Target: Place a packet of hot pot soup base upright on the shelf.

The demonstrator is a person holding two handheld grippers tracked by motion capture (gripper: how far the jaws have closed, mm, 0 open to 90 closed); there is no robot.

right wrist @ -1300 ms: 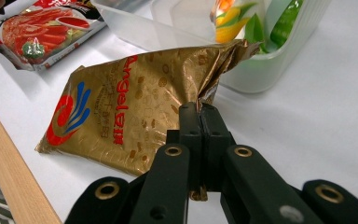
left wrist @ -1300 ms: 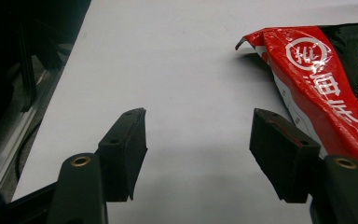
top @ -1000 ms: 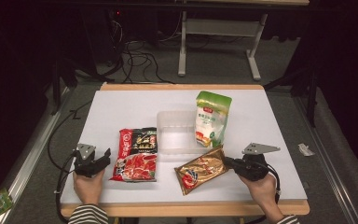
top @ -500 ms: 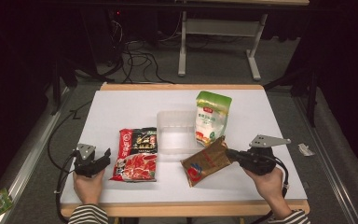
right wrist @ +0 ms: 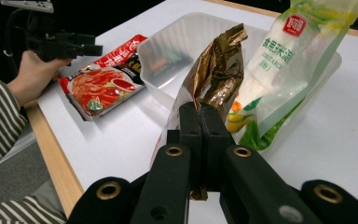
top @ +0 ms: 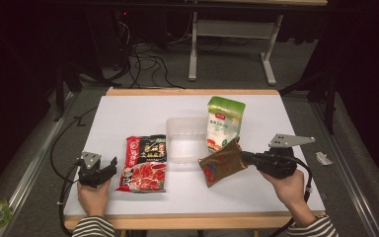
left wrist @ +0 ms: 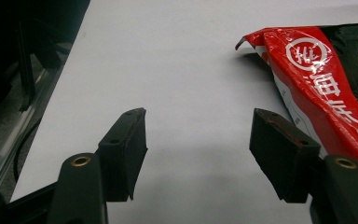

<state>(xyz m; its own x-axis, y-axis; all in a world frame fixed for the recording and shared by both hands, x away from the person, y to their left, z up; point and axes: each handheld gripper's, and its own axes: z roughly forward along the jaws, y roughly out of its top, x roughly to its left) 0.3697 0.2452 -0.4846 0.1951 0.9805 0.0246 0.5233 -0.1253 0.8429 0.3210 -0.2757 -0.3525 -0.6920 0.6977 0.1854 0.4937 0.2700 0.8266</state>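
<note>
Near left: left gripper (top: 109, 164) w/ jaws wide open, empty, just left of red packet (top: 144, 163). Right gripper (top: 246, 157) jaws clamped on brown pouch (top: 222, 162), lifted off tabletop (top: 128, 111) near tray (top: 187, 138). Green bag (top: 224, 123) leans farther back.

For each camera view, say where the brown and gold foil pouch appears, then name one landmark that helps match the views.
High view: the brown foil pouch is right of centre, gripped at its edge by the right gripper, just in front of the clear plastic tray.
Left gripper view: not in this picture.
Right gripper view: the pouch stands at centre, rising from the shut jaws.
Shared landmark: the red packet.
</note>
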